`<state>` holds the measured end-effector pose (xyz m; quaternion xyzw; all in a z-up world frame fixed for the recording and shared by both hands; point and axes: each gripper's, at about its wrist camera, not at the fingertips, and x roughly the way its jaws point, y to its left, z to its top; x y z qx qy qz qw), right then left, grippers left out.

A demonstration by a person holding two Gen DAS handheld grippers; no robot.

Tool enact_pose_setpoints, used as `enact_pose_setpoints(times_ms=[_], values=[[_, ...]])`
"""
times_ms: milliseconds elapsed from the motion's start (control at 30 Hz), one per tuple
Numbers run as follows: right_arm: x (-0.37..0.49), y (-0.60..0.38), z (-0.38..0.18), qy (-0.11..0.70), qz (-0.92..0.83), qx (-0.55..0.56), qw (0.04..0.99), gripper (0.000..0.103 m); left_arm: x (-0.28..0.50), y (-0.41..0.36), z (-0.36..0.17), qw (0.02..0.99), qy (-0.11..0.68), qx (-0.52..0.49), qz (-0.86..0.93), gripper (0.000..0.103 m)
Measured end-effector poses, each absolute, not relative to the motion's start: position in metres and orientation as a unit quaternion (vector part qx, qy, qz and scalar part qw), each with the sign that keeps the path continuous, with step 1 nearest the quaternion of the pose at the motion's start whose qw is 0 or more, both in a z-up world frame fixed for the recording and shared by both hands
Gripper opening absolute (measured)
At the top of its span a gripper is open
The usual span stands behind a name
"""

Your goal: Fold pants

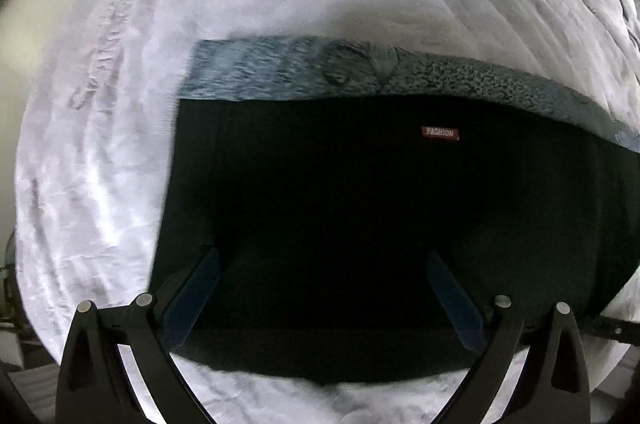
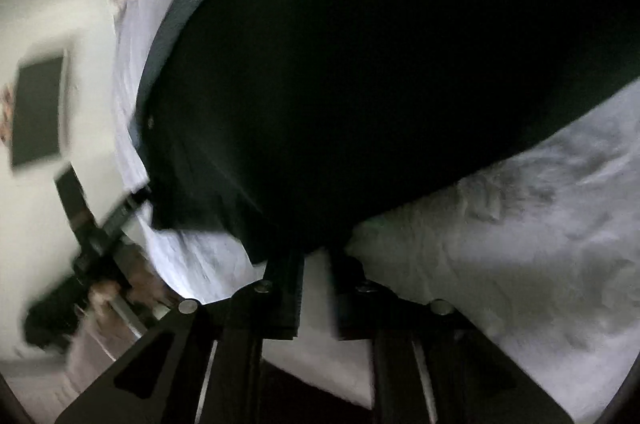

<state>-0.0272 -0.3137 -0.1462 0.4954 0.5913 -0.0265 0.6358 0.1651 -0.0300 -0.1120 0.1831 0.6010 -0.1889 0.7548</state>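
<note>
Black pants (image 1: 360, 224) lay flat on a pale fleece blanket (image 1: 120, 163), fuzzy grey lining (image 1: 460, 79) showing as a band along the far edge, small red label (image 1: 441, 133) just below it. Left gripper (image 1: 324, 260) hovered over the near part of the cloth, jaws spread wide, nothing between them. Right gripper (image 2: 316, 260) sat at the near hem in the right wrist view, fingers drawn close together with dark fabric reaching down to the tips; looked pinched on the pants edge, but blur and darkness made it impossible to be sure, so cannot tell. Left gripper body also showed at that view's left edge, blurred. Judgement: a fold was in progress or being set up, one side possibly gripped, the other not. Risks: if only the right side lifted, the fold would go skewed and the left half would drag and bunch. A thin pinch on thick lined fabric could slip out mid-lift. The plush blanket could get caught in the jaws along with the hem, pulling bedding up with the pants. Black-on-black made layers hard to separate, so grabbing one layer instead of both was likely.
</note>
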Motion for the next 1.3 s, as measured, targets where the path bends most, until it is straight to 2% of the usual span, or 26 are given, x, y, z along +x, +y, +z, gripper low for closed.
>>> enact_pose_setpoints(times_ms=[67,200,233,333,433,600,700,733,867,1000,1067,1167,1300], values=[[-0.014,-0.31,-0.117,0.606,0.002,0.439,0.663,0.027,0.165,-0.018,-0.099,0.767,0.589,0.163,-0.195,0.103],[0.076,-0.292,-0.062,0.592,0.078,0.329,0.732,0.054,0.177,0.017,-0.105,0.779,0.584,0.148,-0.172,0.103],[0.115,-0.278,-0.051,0.587,0.107,0.288,0.749,0.055,0.178,0.025,-0.112,0.776,0.592,0.146,-0.161,0.103],[0.194,-0.239,-0.045,0.587,0.168,0.203,0.765,0.055,0.178,0.047,-0.128,0.769,0.611,0.095,-0.163,0.103],[0.271,-0.189,-0.063,0.603,0.215,0.131,0.757,0.055,0.173,0.053,-0.131,0.776,0.602,0.087,-0.167,0.103],[0.328,-0.131,-0.101,0.631,0.247,0.027,0.735,0.053,0.167,0.056,-0.138,0.781,0.596,0.071,-0.176,0.103],[0.337,-0.113,-0.11,0.65,0.248,-0.004,0.718,0.009,0.173,0.055,-0.139,0.778,0.6,0.055,-0.179,0.103],[0.333,-0.112,-0.107,0.646,0.249,-0.012,0.721,0.008,0.173,0.057,-0.138,0.777,0.601,0.053,-0.177,0.103],[0.314,-0.103,-0.077,0.623,0.299,-0.026,0.723,0.008,0.16,0.076,-0.128,0.783,0.596,0.045,-0.174,0.103],[0.332,-0.107,-0.107,0.647,0.238,-0.015,0.724,0.009,0.16,0.081,-0.129,0.779,0.602,0.051,-0.168,0.103],[0.338,-0.11,-0.127,0.658,0.209,0.01,0.724,0.015,0.166,0.079,-0.122,0.782,0.598,0.06,-0.165,0.103],[0.327,-0.128,-0.107,0.64,0.19,0.066,0.742,0.025,0.183,0.072,-0.099,0.803,0.571,0.05,-0.167,0.103],[0.288,-0.175,-0.073,0.621,0.139,0.113,0.763,0.027,0.215,0.044,-0.097,0.812,0.56,0.055,-0.156,0.103]])
